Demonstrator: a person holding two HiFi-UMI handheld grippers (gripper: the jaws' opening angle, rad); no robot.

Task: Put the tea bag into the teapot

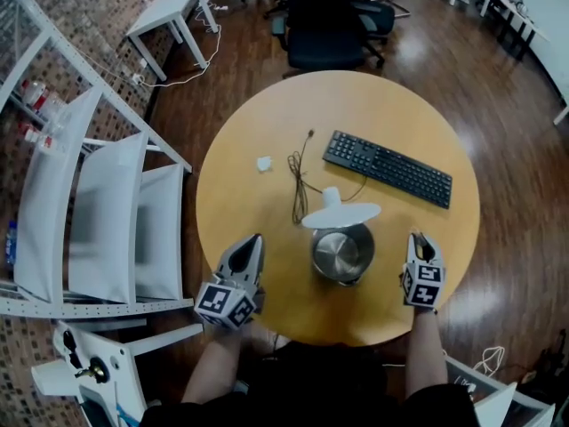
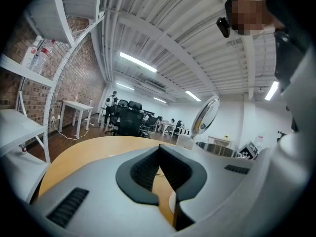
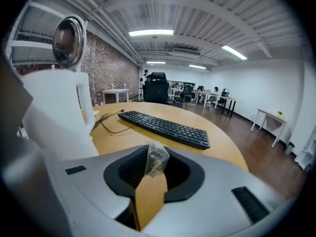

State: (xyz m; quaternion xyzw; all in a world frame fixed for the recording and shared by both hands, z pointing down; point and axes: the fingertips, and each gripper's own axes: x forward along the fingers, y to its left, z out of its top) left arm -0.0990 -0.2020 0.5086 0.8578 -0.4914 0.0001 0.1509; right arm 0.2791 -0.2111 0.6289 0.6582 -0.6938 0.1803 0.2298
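A steel teapot [image 1: 342, 253] stands near the front of the round wooden table [image 1: 267, 123], its white lid [image 1: 340, 213] flipped up. My right gripper [image 1: 418, 237] hovers just right of the teapot, shut on a small clear tea bag [image 3: 157, 158] pinched at the jaw tips. In the right gripper view the teapot's white body [image 3: 57, 115] and its lid [image 3: 68, 41] fill the left side. My left gripper [image 1: 256, 239] sits left of the teapot with its jaws meeting and nothing between them. In the left gripper view the teapot's rim [image 2: 217, 149] lies to the right.
A black keyboard [image 1: 387, 168] lies behind the teapot on the right, with a dark cable [image 1: 298, 186] curling mid-table and a small white scrap [image 1: 264, 163] further left. A white shelf rack [image 1: 98, 212] stands left of the table, and an office chair [image 1: 329, 25] behind it.
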